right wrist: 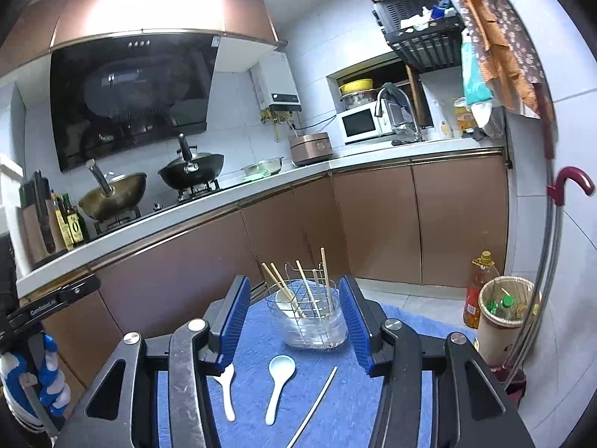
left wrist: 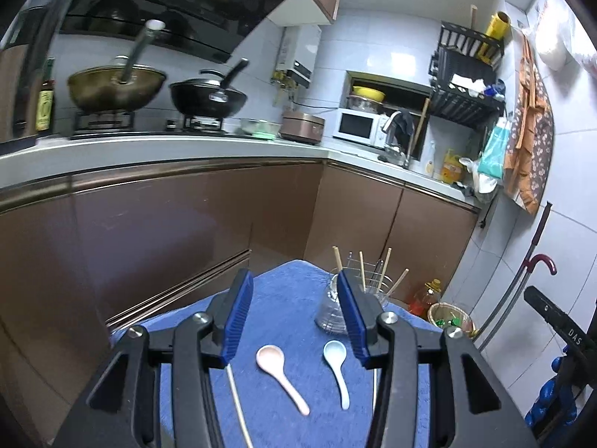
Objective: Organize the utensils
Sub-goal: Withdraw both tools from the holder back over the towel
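Both claws hang open and empty; the blue spoon [right wrist: 278, 380] lies just ahead between the right claw [right wrist: 294, 321] fingers, handle pointing back toward it, nearer than to the left claw [left wrist: 294, 317]

Pink spoon [left wrist: 280, 375] and light blue spoon [left wrist: 337, 367] are lying flat on the blue cloth [left wrist: 291, 310], bowls up, side by side w/ a gap, handles pointing toward the cameras. 2 loose chopsticks [right wrist: 313, 407] are lying flat, 1 on each side of the spoons. Clear holder [right wrist: 315, 317] w/ wire rack is standing upright behind, 5 chopsticks sticking up in it.
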### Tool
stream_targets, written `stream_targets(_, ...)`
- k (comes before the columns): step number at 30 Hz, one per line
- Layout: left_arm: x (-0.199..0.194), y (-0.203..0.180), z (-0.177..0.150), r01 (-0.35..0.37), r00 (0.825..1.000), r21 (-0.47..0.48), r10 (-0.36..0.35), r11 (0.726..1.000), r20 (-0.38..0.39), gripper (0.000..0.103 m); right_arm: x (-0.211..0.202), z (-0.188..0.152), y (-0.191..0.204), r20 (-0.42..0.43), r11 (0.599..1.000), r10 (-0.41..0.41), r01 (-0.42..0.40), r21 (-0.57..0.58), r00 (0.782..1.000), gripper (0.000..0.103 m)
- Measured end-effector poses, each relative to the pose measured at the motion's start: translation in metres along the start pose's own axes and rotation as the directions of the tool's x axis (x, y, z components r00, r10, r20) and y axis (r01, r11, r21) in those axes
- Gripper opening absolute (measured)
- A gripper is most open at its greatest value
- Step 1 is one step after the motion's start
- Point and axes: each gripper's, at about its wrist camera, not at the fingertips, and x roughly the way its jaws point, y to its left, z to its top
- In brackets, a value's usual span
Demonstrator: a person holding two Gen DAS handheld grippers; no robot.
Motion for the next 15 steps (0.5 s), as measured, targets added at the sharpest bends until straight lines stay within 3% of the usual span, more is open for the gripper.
stream_targets(15, -0.099, 0.025, -0.012, -0.021, 0.997, -0.052, 0.025, 0.998, 0.072, 0.045, -0.052, -0.002, 0.007, 0.036, 1.000, 0.002, -0.003, 0.022, 0.999, 0.057)
